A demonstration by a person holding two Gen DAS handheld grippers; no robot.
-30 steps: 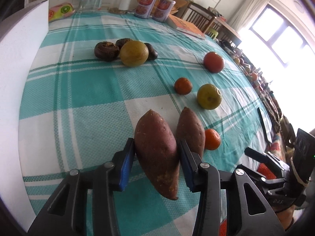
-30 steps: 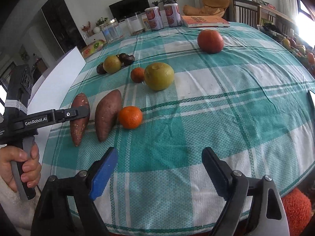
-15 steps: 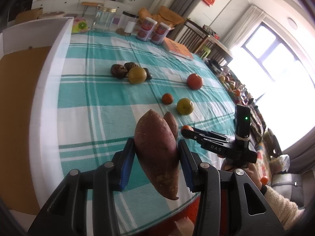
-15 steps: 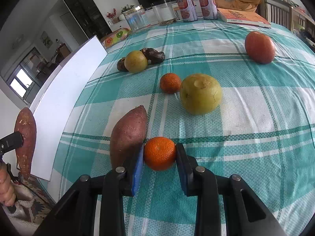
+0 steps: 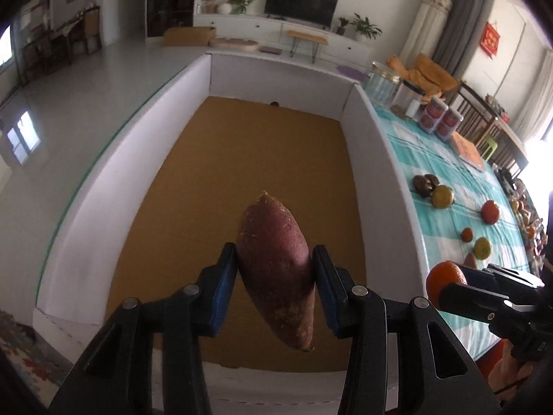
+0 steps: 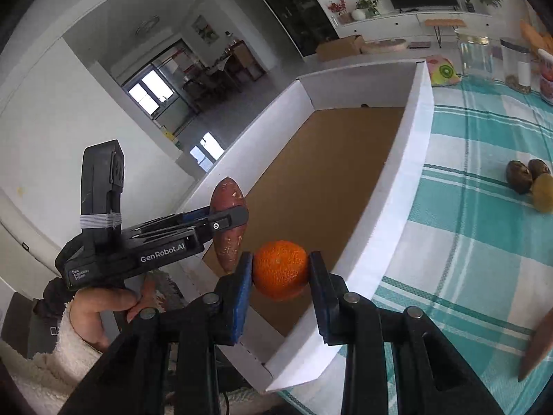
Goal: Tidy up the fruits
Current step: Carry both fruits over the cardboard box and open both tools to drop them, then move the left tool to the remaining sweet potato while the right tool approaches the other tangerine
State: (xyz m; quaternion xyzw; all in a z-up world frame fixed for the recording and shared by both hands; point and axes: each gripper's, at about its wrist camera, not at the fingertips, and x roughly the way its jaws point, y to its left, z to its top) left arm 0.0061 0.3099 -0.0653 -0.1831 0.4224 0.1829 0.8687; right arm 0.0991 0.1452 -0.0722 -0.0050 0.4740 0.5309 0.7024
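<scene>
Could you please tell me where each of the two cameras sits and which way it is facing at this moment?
Left wrist: on the left tool, looking down into the white box; the tool grips a sweet potato.
Right wrist: on the right tool, facing the box and checked tablecloth; it grips an orange, with a hand and sleeve at left.
Shared: box, sweet potato, orange, and each view shows the other tool.

Your sweet potato (image 5: 276, 269) looks rough and matt, the tangerine (image 6: 280, 269) pebbly with a slight shine, and the box (image 5: 380, 159) at twelve o'clock is smooth white cardboard.
</scene>
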